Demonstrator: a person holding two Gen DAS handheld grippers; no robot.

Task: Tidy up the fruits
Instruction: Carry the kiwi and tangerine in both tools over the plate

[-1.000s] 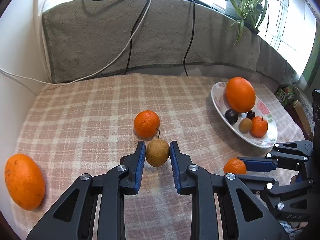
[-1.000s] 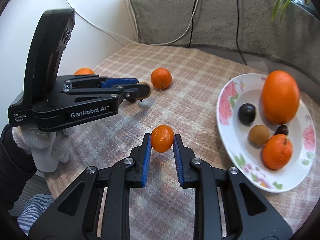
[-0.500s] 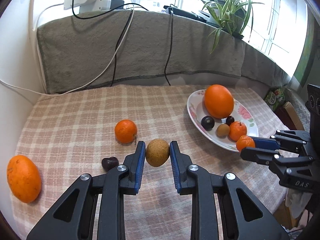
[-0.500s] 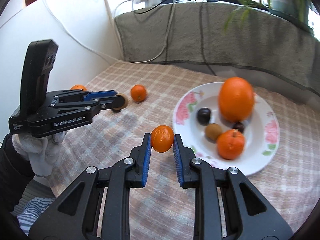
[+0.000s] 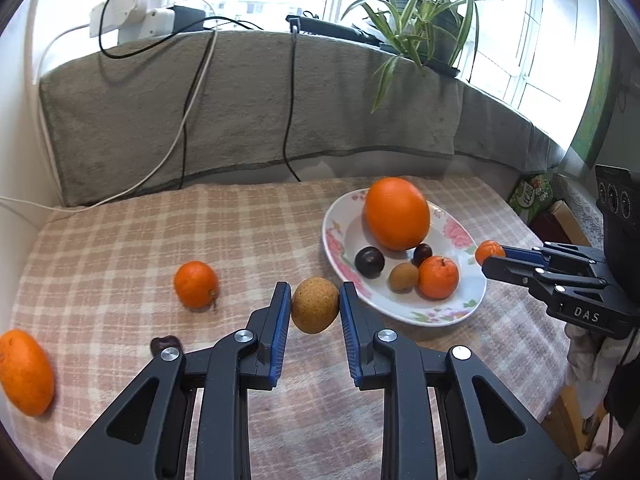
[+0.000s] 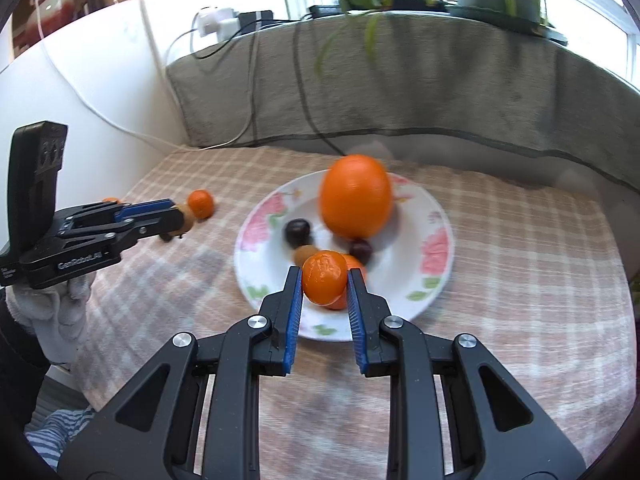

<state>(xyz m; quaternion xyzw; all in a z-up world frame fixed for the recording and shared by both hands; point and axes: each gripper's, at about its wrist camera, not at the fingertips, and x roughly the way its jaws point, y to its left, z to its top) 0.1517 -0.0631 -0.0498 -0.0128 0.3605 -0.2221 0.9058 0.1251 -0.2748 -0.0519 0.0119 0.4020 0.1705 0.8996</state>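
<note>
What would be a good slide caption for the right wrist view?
Right hand-held gripper carries a small orange fruit above the flowered plate of fruit.

The plate's right half lies bare; a large orange blocks its far middle.

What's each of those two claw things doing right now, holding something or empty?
Left gripper: closed on a small brown fruit, held above the table.
Right gripper: closed on a small orange fruit, in front of the flowered plate.
</note>
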